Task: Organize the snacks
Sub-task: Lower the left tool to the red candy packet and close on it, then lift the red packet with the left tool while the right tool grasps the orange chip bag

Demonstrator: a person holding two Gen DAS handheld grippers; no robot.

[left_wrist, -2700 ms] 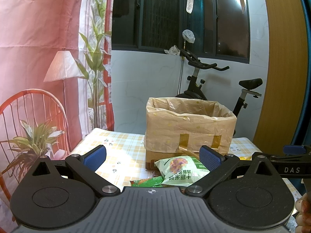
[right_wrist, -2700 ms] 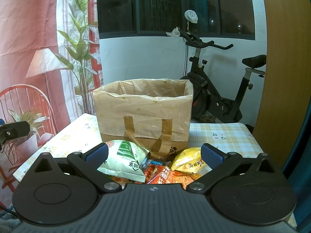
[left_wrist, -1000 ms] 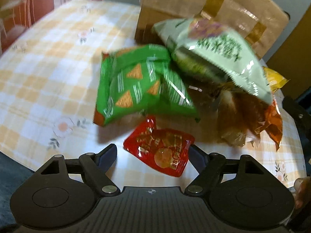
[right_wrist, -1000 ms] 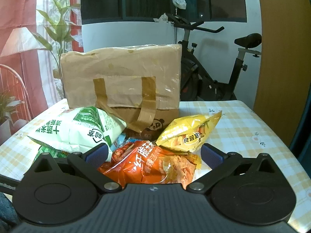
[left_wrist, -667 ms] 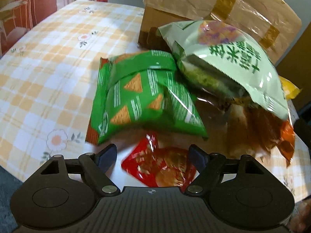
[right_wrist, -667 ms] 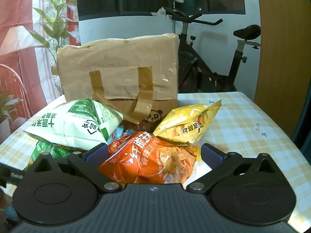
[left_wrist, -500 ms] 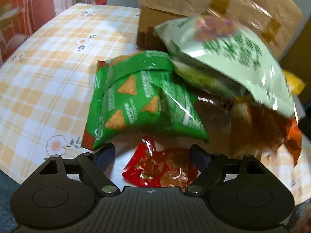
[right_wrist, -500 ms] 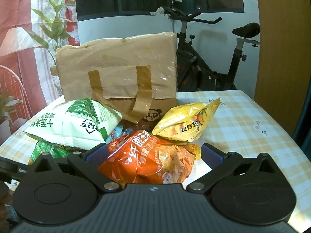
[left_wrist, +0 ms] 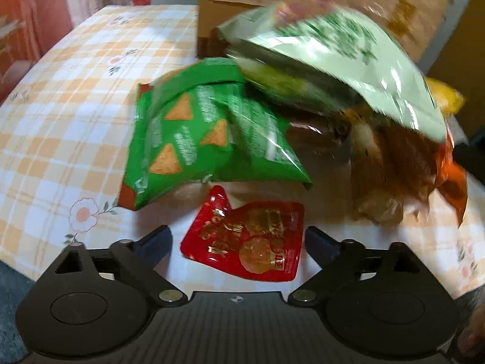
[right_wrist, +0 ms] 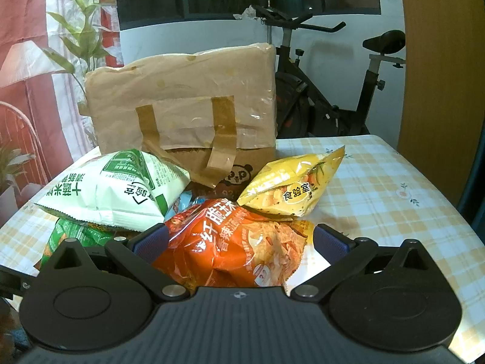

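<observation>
Snack pile sits on the bench (left_wrist: 54, 115), checked cloth, in front of a taped cardboard box (right_wrist: 182, 103).

Left gripper (left_wrist: 239, 236) points steeply down at a small red packet (left_wrist: 251, 239) lying flat at the near edge of the pile. Jaws are opening, nearly full width; the packet lies between them, the pads not pressing on it. Just beyond it a green chip bag (left_wrist: 197, 133), and a pale green bag (left_wrist: 333, 60) resting on top of the heap.

Right gripper (right_wrist: 239, 239) hangs over an orange chip bag (right_wrist: 236, 242); jaws spread wide either side of it, no squeeze visible. Yellow bag (right_wrist: 291, 188) just behind, leaning near the box.

Handling, as a guess: red packet looks light, thin, glossy foil, so slippery and floppy. Lying flat, it offers little to pinch. Best hold is probably across the raised, crinkled upper corner or a sealed edge, not the flat middle. Puffed bags are light and crushable; take them by the seam.

Against the frame a second back: left jaws stand wider, and the camera sits closer and lower, the red packet now more fully between the fingers. Right view barely changed.
</observation>
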